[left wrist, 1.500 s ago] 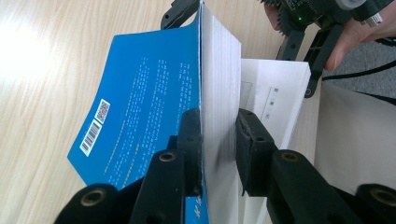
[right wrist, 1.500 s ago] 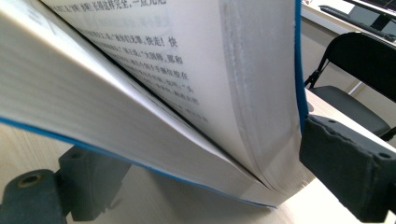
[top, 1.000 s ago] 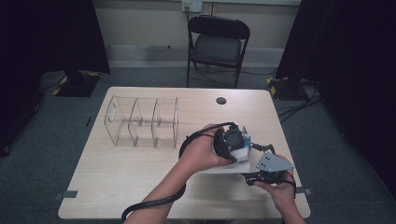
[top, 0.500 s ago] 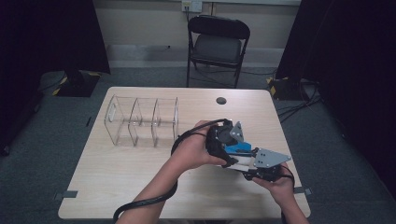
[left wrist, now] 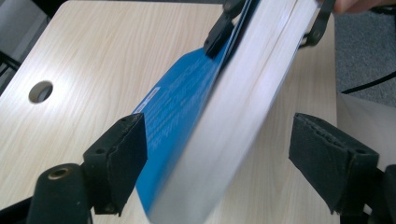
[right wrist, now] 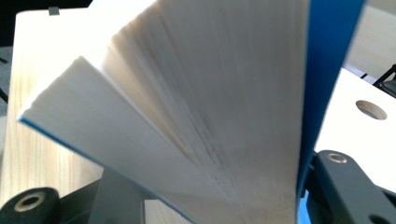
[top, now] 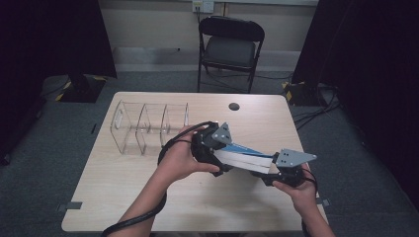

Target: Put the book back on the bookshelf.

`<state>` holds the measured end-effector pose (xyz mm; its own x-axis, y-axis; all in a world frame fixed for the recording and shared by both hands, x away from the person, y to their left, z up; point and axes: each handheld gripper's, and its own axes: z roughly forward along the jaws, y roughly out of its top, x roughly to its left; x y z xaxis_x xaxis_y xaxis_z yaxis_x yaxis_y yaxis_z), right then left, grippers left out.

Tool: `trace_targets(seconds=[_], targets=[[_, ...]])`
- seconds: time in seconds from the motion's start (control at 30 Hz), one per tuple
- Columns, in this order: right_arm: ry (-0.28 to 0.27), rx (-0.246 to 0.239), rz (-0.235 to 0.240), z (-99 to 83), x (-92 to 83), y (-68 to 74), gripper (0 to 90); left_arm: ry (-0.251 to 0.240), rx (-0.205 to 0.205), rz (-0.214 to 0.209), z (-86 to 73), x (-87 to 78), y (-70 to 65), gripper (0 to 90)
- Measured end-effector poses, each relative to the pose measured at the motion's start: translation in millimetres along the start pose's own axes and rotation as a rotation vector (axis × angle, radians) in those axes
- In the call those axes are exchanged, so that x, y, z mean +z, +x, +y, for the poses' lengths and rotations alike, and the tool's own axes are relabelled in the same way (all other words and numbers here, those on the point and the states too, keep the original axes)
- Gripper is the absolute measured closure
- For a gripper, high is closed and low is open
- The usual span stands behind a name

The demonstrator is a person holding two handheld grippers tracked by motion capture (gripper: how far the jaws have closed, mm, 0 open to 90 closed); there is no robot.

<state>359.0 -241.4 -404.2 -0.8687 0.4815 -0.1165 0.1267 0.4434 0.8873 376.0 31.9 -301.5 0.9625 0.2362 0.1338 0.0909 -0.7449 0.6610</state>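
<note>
A thick book with a blue cover (top: pixel 244 158) hangs level above the table between my two grippers. My right gripper (top: pixel 269 170) is shut on its right end; in the right gripper view the pages (right wrist: pixel 210 116) fan out above the gripper (right wrist: pixel 224 186). My left gripper (top: pixel 220 153) is at the book's left end, and its jaws have just been opening. In the left gripper view the book (left wrist: pixel 224 116) lies between its pads, and the right pad (left wrist: pixel 327 158) stands well off the page edges. The right gripper (left wrist: pixel 271 28) clamps the far end.
A clear acrylic rack (top: pixel 148 126) with three compartments stands at the table's back left. A round cable hole (top: pixel 234 106) sits near the far edge. A black folding chair (top: pixel 230 44) stands behind the table. Bare tabletop (top: pixel 123 197) lies at front left.
The right gripper closed on the book's right end. The left gripper, which had held the book, opened its jaws and drew back to the left along it.
</note>
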Motion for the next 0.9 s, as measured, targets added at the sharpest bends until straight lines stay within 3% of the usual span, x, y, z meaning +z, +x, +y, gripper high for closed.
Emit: trace_targets(seconds=[0.13, 0.2, 0.3, 0.33, 0.37, 0.4, 0.47, 0.6, 0.8, 0.9], targets=[[-0.009, 0.04, 0.018, 3.5, -2.3, -4.6, 48.5, 0.02, 0.008, 0.03, -8.4, -7.5, 1.8, 18.6], [-0.011, 0.06, 0.028, 5.8, -4.4, -6.7, 48.7, -0.022, 0.003, 0.042, -12.4, -8.2, 1.7, 17.4], [-0.005, 0.079, 0.044, 9.1, -6.8, -8.8, 49.0, -0.019, -0.011, 0.051, -16.2, -11.2, 3.6, 16.1], [-0.003, 0.087, 0.049, 9.8, -7.8, -9.7, 49.1, -0.031, -0.018, 0.045, -18.0, -10.8, 4.4, 16.2], [-0.004, 0.091, 0.05, 9.9, -8.5, -10.2, 49.1, -0.002, -0.03, 0.04, -19.5, -13.1, 5.8, 16.4], [-0.004, 0.1, 0.056, 9.8, -9.7, -11.0, 49.2, -0.022, -0.046, 0.043, -22.5, -12.3, 6.5, 17.6], [-0.007, 0.114, 0.063, 9.9, -11.6, -12.1, 49.4, 0.006, -0.052, 0.045, -26.1, -14.3, 8.3, 17.8], [-0.017, 0.136, 0.076, 14.8, -16.1, -13.7, 51.4, 0.011, -0.072, 0.051, -36.8, -15.4, 10.0, 17.9], [-0.023, 0.178, 0.083, 20.5, -18.6, -18.7, 53.6, 0.018, -0.094, 0.037, -54.0, -4.8, 7.1, 18.6], [-0.017, 0.174, 0.084, 21.1, -18.8, -19.4, 53.7, -0.015, -0.116, 0.028, -60.1, 0.5, 5.7, 18.7]])
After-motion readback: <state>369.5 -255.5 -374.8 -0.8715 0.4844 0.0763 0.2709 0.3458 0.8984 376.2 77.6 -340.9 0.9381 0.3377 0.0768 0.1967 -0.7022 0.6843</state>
